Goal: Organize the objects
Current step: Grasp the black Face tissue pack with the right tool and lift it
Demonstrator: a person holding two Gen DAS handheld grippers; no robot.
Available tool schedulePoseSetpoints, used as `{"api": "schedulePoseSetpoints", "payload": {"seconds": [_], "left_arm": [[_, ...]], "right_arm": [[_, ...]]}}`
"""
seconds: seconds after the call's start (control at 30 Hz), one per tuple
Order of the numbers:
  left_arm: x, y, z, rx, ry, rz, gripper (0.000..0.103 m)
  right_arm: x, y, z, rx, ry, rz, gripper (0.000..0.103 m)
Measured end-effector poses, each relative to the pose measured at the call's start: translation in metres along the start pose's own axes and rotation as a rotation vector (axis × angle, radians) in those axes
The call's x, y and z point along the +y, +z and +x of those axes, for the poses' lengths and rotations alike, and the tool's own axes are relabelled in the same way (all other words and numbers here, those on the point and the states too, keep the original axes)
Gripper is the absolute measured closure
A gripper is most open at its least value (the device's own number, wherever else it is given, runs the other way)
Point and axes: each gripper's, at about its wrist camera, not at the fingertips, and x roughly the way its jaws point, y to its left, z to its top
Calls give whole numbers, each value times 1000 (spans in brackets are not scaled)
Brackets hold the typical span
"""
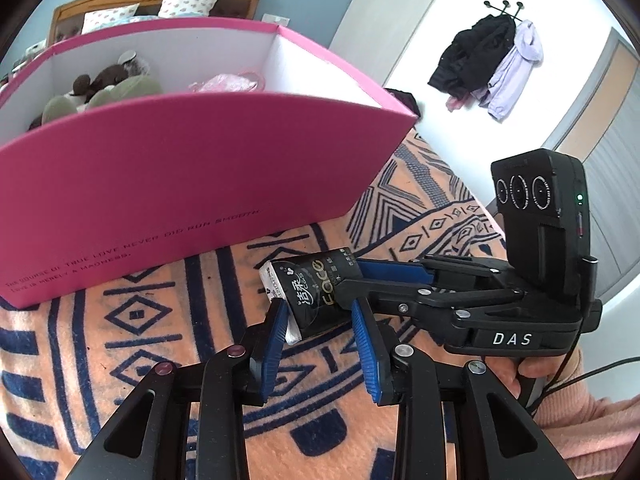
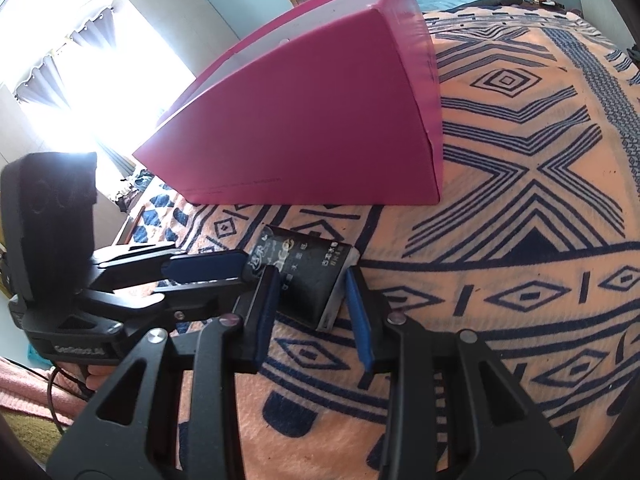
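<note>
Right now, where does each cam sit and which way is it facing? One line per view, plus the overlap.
Left wrist: on the left gripper, looking along its blue fingers at the black tissue pack and pink box; right gripper and a hand enter from the right.
Right wrist: on the right gripper, facing the same tissue pack; left gripper enters from the left.
Shared: tissue pack, pink box, patterned blanket.

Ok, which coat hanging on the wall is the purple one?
The light purple jacket, hanging on the right side of the hooks. The black coat next to it, on the left, is much darker.
</note>
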Motion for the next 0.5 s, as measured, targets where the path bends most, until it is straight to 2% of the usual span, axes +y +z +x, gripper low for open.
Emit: {"api": "schedulePoseSetpoints", "payload": {"seconds": [0.5], "left_arm": [[-3,3,-21,-53,-1,17,70]], "right_arm": [[17,4,-20,-57,18,-35,66]]}}
